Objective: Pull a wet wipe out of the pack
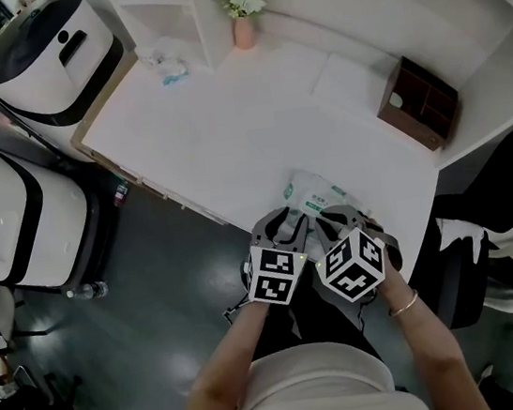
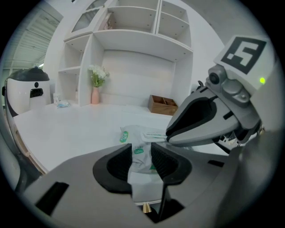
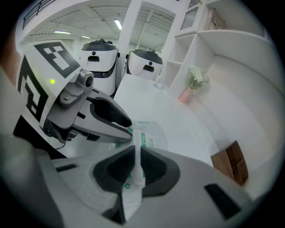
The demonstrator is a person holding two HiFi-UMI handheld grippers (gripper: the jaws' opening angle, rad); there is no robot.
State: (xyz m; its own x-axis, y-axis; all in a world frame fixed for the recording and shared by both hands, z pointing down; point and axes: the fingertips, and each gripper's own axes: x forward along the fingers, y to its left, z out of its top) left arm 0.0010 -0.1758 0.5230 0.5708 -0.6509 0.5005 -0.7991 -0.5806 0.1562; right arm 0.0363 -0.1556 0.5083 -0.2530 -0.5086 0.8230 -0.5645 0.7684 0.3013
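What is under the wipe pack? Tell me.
The white table lies below the pack, near the table's front edge. The left tool and right tool pinch the pack. Whether it touches the table is hidden.

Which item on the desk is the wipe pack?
On the white desk, go to the near edge, away from the pink vase and wooden organizer. The wet wipe pack is the white pouch with green labels, alone in being clamped by the left gripper and right gripper.

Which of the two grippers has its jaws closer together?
The right gripper: it pinches a thin white strip of the wipe pack; the left gripper clamps the pack's thick end, jaws wider apart.
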